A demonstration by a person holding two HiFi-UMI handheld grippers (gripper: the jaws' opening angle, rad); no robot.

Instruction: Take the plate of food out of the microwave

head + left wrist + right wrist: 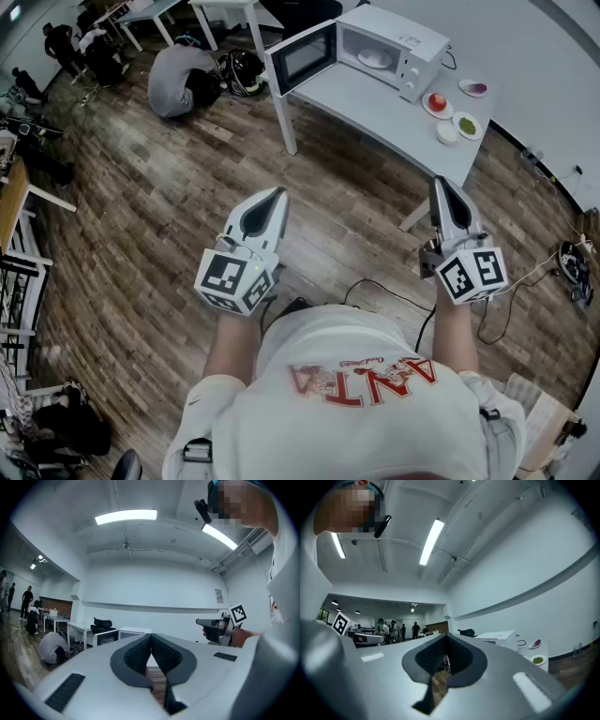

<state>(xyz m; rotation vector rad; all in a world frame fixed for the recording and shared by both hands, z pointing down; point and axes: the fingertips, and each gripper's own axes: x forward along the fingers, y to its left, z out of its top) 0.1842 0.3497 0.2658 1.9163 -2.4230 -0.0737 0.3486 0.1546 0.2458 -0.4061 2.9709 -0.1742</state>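
The white microwave stands on a white table well ahead of me, its door swung open to the left. Inside it lies a white plate of food. Both grippers hang over the wooden floor, short of the table. My left gripper is shut with nothing in it, as its own view shows. My right gripper is also shut and empty. The microwave shows small beyond the left jaws and to the right of the right jaws.
Small dishes sit on the table right of the microwave: a red one, a purple one, a green one. A person crouches on the floor left of the table. Cables trail across the floor near my feet.
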